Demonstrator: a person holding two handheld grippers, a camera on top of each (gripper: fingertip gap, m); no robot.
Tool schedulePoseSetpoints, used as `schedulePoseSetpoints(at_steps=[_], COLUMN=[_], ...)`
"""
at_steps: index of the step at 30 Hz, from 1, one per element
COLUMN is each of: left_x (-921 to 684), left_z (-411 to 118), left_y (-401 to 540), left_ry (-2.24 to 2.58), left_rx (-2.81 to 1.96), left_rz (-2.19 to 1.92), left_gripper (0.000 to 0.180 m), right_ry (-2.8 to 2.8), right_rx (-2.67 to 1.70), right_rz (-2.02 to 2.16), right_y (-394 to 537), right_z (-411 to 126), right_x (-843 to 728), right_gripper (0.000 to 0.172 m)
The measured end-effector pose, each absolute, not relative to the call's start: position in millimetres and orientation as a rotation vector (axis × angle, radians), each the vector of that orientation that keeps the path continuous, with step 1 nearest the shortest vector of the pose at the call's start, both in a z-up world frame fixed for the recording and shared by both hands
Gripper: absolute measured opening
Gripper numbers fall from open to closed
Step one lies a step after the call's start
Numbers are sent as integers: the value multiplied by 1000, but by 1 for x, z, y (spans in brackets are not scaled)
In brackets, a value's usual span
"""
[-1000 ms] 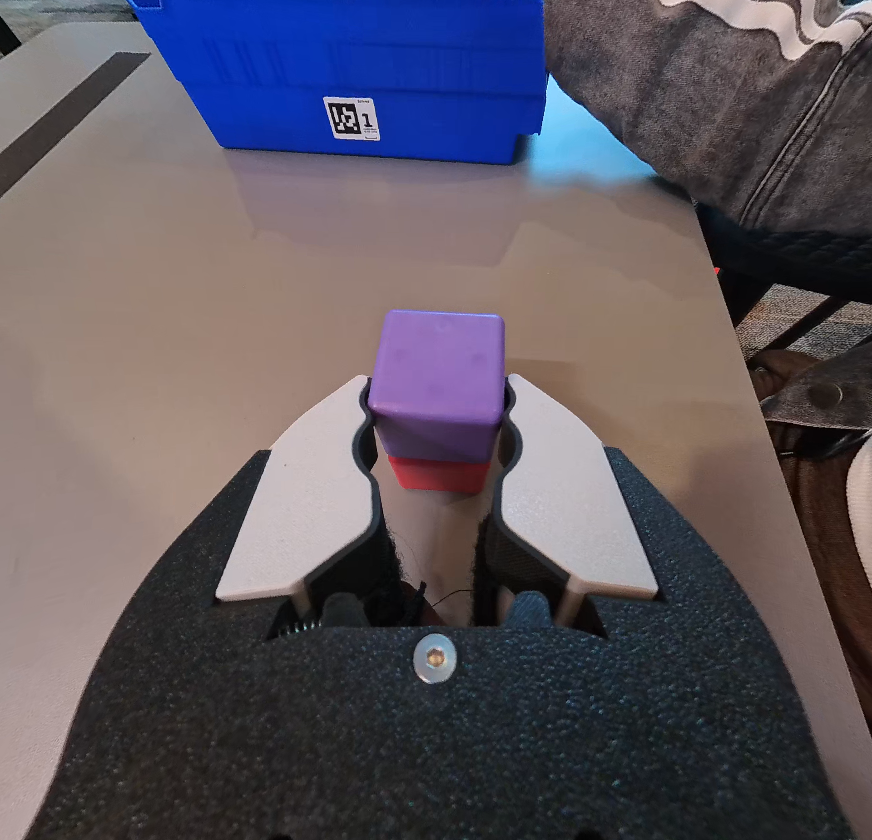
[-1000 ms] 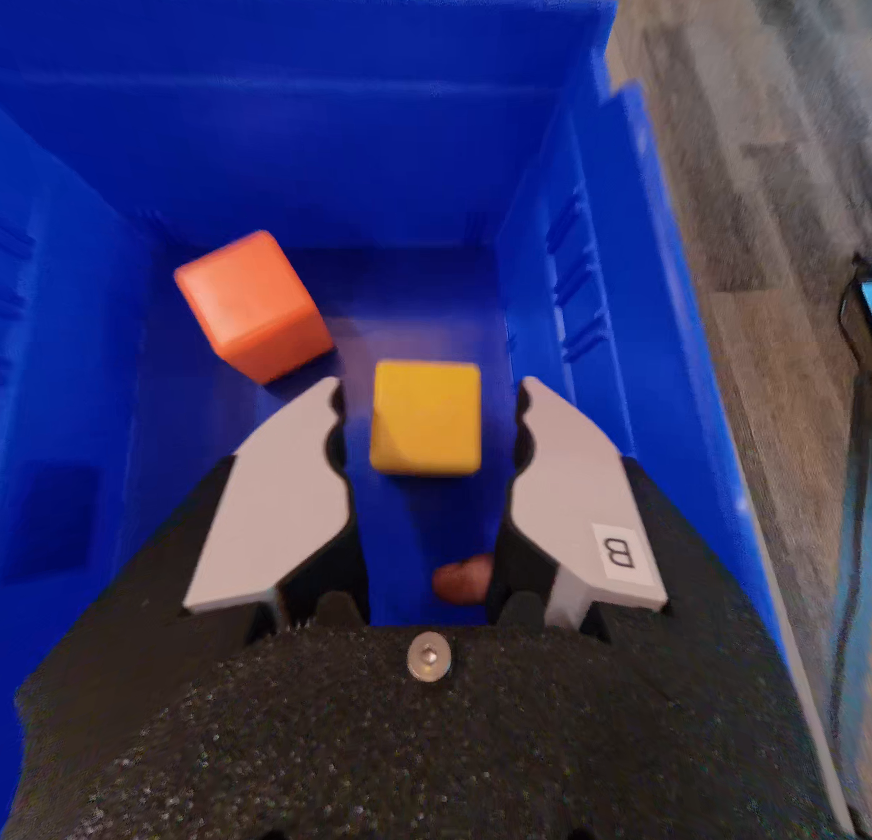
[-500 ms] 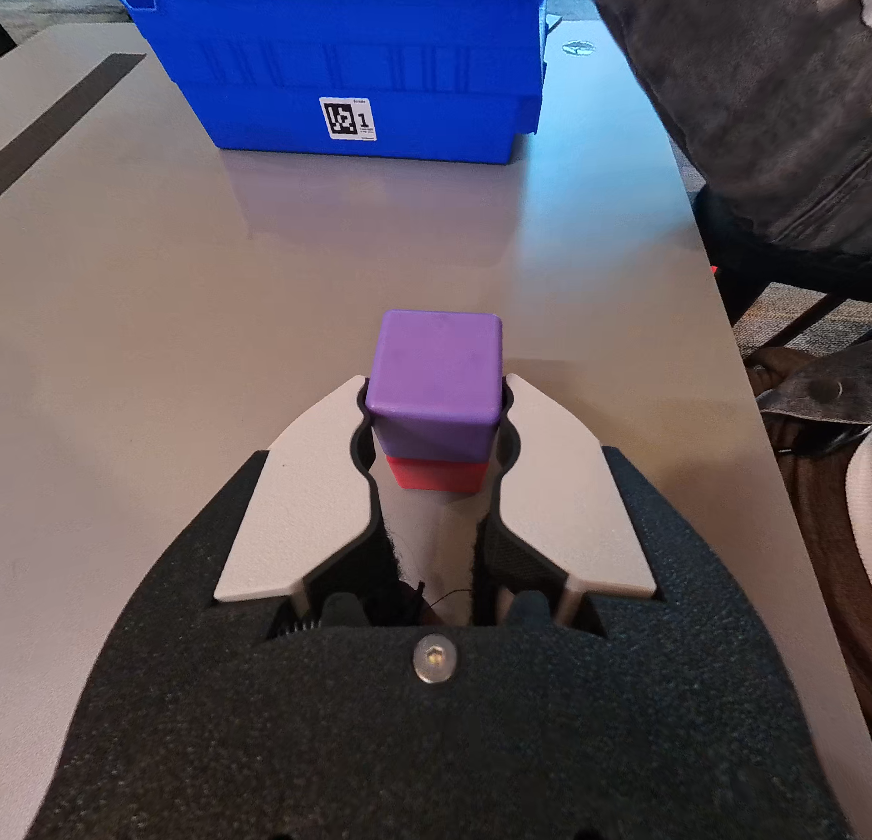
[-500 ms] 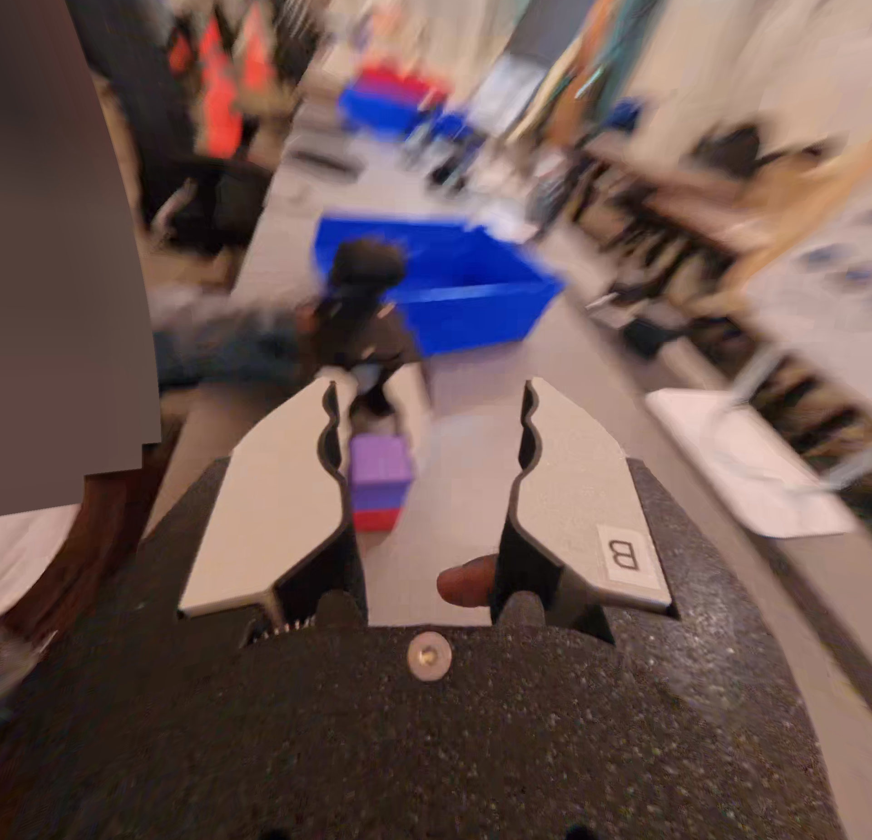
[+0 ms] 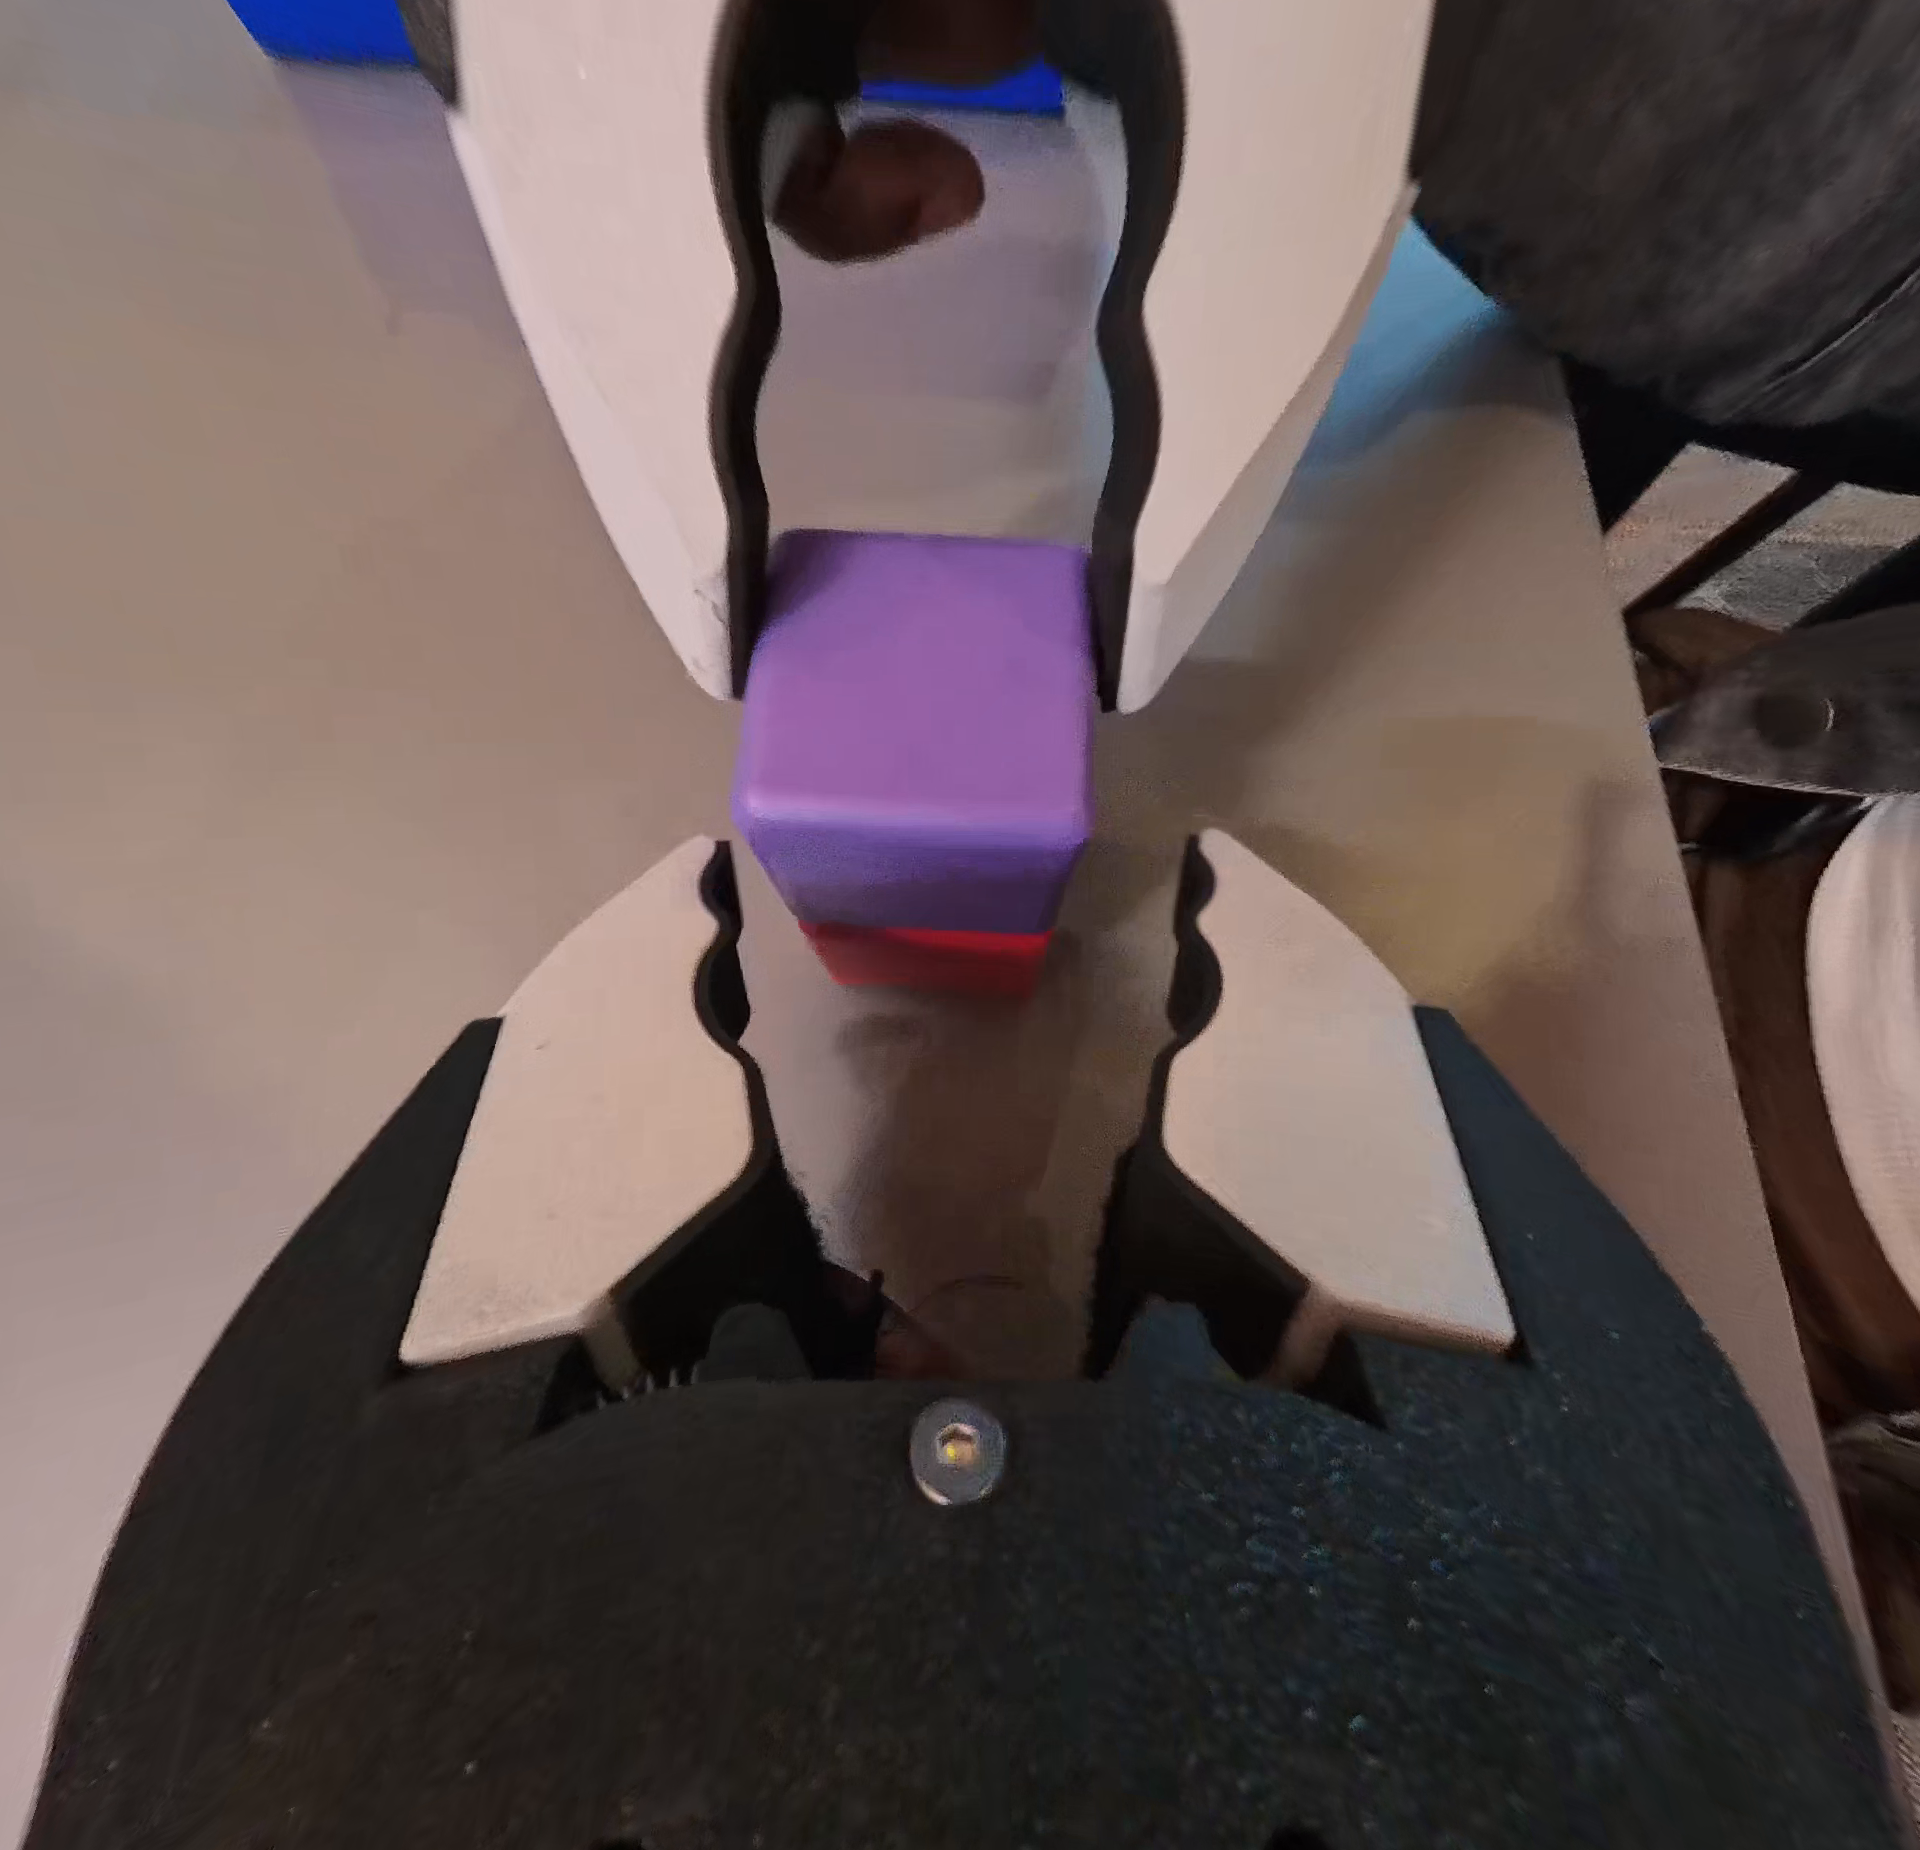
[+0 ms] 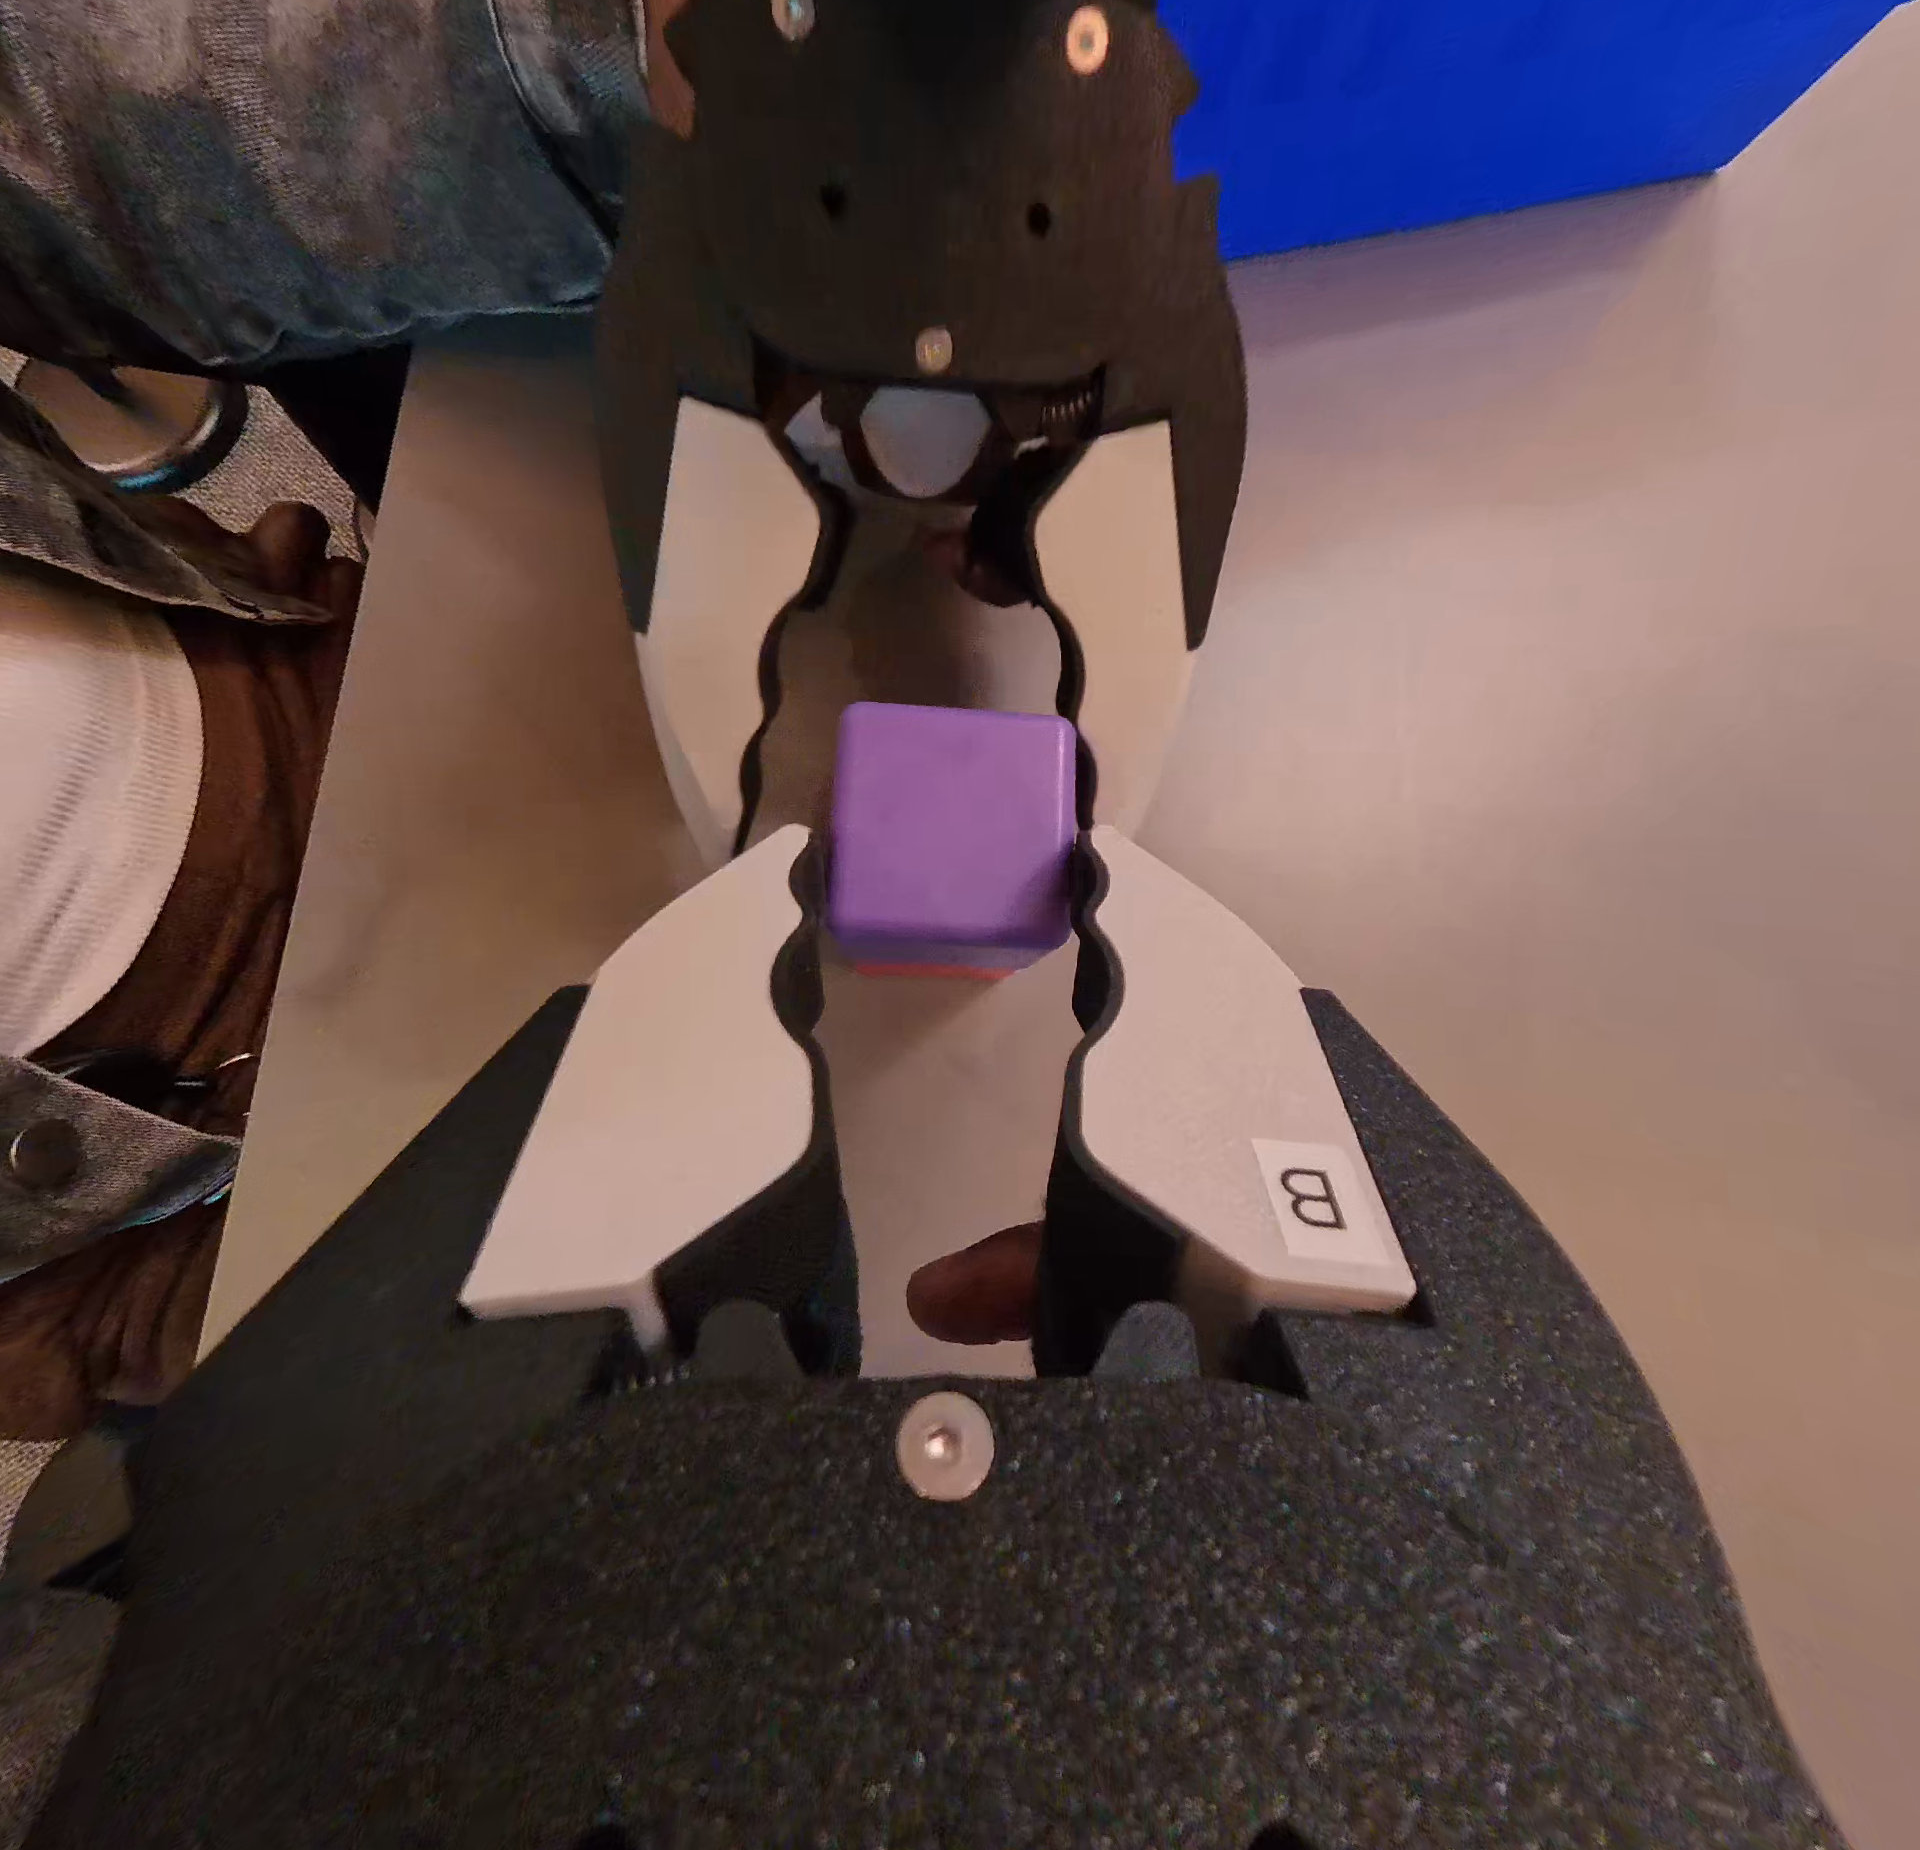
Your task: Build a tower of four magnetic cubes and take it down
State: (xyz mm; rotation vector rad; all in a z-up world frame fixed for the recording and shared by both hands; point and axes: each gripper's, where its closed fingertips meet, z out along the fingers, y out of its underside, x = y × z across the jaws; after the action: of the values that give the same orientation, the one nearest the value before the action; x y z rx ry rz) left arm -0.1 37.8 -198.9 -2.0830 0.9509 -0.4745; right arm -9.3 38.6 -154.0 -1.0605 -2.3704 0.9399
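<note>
Two cubes stacked, purple cube (image 5: 914, 699) (smooth, round-edged) on red cube (image 5: 925, 959)

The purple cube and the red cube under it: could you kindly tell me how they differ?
The purple plastic cube sits on top, gripped between the right gripper's pads; the red plastic cube lies beneath on the grey table, held by no gripper and mostly hidden. Both look equally wide.

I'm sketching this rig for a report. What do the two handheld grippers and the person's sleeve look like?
Both grippers, the left gripper and the right gripper, have textured black bodies, a silver centre screw and pale grey fingers with wavy black pads. The right carries a white sticker. The sleeve is mottled grey denim.
</note>
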Motion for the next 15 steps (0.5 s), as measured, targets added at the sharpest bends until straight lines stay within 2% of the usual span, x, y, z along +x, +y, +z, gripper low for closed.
schedulePoseSetpoints(at_steps=[2,3,5,7,9,15], left_x=[6,5,-3,-3,-3,-3], left_z=[-207,-212,-221,-221,-221,-222], left_y=[37,38,43,43,44,43], left_ry=[968,976,957,944,951,952], left_rx=[-2122,-2149,-2203,-2203,-2197,-2192], left_rz=[-488,-464,-379,-388,-382,-381], left_gripper=[81,77,50,50,49,49], right_ry=[-2359,-2355,-2343,-2322,-2324,-2335], right_rx=[-1061,-1062,-1076,-1087,-1093,-1074], right_rz=[951,955,945,930,907,842], right_y=[39,39,40,40,37,38], right_z=[-154,-154,-154,-154,-161,-173], right_x=[-9,-9,-8,-10,-13,-14], right_gripper=[45,45,45,46,54,50])
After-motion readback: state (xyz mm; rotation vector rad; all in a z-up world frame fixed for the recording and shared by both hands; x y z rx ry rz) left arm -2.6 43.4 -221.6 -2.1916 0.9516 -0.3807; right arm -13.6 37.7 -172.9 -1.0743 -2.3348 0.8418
